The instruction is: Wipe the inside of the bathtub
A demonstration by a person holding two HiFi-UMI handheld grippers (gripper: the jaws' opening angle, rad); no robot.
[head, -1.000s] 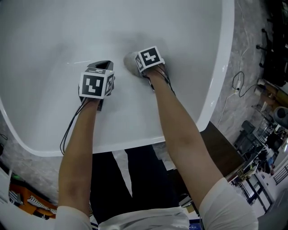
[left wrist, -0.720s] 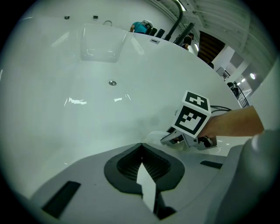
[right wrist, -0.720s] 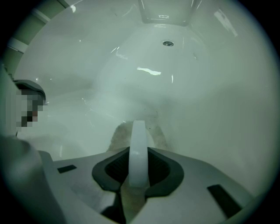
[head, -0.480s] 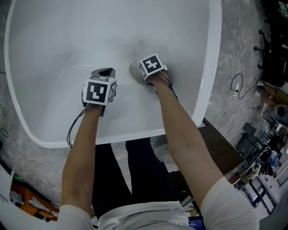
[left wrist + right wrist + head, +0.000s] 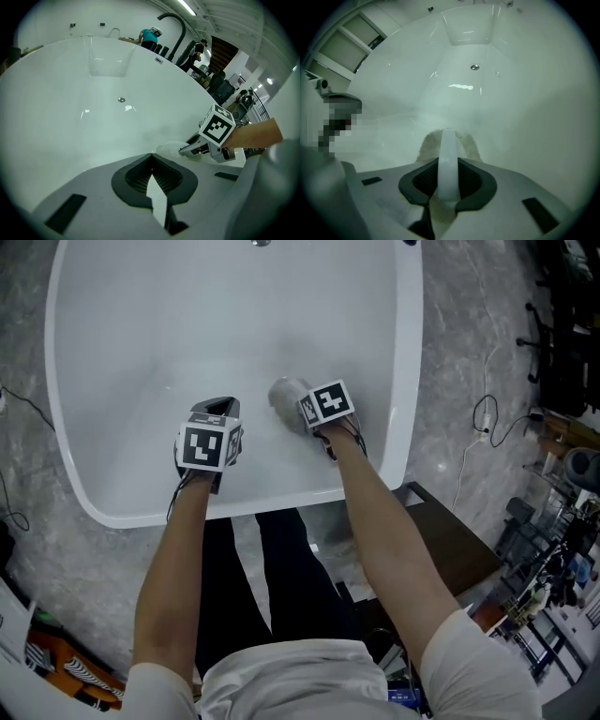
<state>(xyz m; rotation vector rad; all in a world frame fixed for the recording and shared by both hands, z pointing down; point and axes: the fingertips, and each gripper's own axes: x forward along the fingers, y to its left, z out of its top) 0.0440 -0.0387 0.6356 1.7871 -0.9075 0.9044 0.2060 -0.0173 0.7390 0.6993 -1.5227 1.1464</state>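
Observation:
The white bathtub [image 5: 408, 381] fills the upper head view, and both grippers are down inside its near end. My right gripper [image 5: 298, 401] is shut on a pale grey cloth [image 5: 284, 392] that is pressed against the tub's inner wall. In the right gripper view the cloth [image 5: 425, 144] bulges out on both sides of the gripper [image 5: 448, 137]. My left gripper [image 5: 217, 409] hovers beside it to the left, shut and holding nothing. The left gripper view shows its jaws [image 5: 152, 161] closed together, with the right gripper [image 5: 206, 146] and the cloth [image 5: 169, 148] ahead to the right.
The drain [image 5: 122, 99] sits farther along the tub floor [image 5: 474, 67]. A dark curved tap [image 5: 172, 21] and several people stand beyond the far rim. Marble floor surrounds the tub, with a cable [image 5: 487, 413] at the right. My legs press against the near rim [image 5: 281, 507].
The head view has drawn back, so more of the tub and floor shows. Both grippers stay side by side, now closer to the near rim, with the cloth still held.

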